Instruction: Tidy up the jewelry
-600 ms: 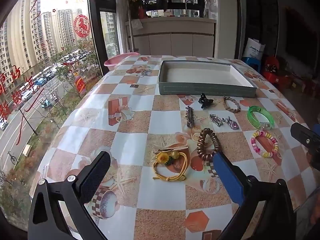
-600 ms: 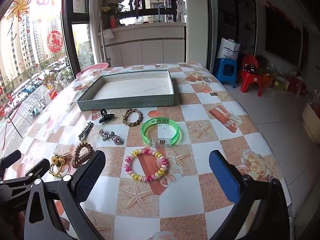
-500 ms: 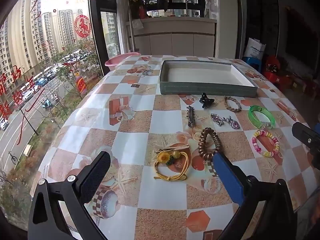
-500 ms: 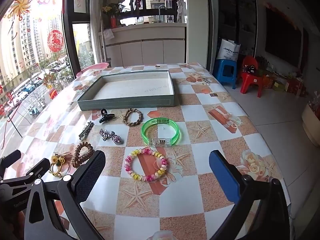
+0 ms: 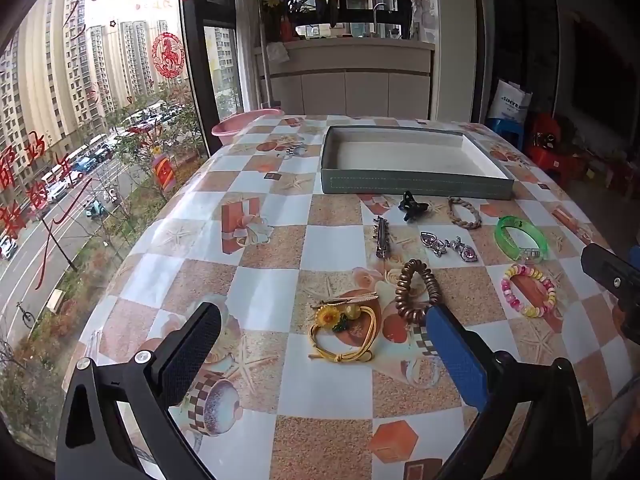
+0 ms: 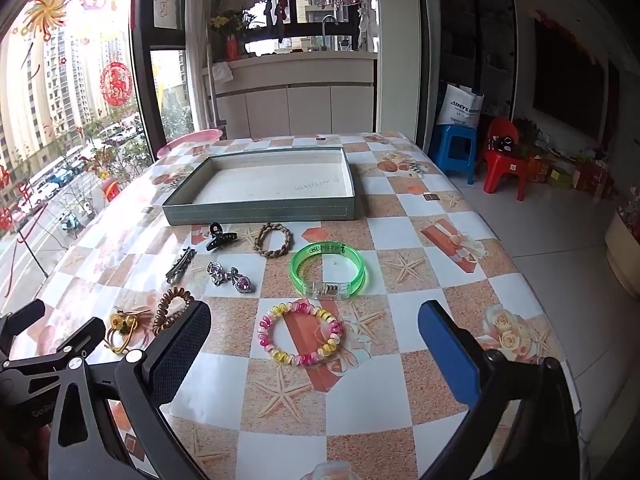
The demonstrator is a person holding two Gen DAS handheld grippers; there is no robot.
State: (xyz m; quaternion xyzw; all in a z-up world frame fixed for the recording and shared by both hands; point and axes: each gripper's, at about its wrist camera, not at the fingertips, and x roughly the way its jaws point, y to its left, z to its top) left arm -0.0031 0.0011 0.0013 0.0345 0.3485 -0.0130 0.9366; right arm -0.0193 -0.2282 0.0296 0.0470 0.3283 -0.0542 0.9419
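Several pieces of jewelry lie on the patterned table before an empty grey-green tray (image 5: 416, 190) (image 6: 260, 212). My left gripper (image 5: 320, 336) hangs open just above a yellow flower cord bracelet (image 5: 344, 332), with a brown coil hair tie (image 5: 416, 290) beside its blue finger. My right gripper (image 6: 314, 334) is open over a pink-and-yellow bead bracelet (image 6: 300, 338). Farther off lie a green bangle (image 6: 328, 268), a braided bracelet (image 6: 274, 240), a black claw clip (image 6: 220, 236), a silver hair clip (image 6: 180, 266) and a pink-stone brooch (image 6: 232, 278). Nothing is held.
A pink basin (image 5: 244, 122) stands at the table's far left corner by the window. The table's right edge (image 6: 520, 280) drops to a tiled floor with a blue stool (image 6: 456, 148) and a red chair (image 6: 504, 160). A counter stands behind the table.
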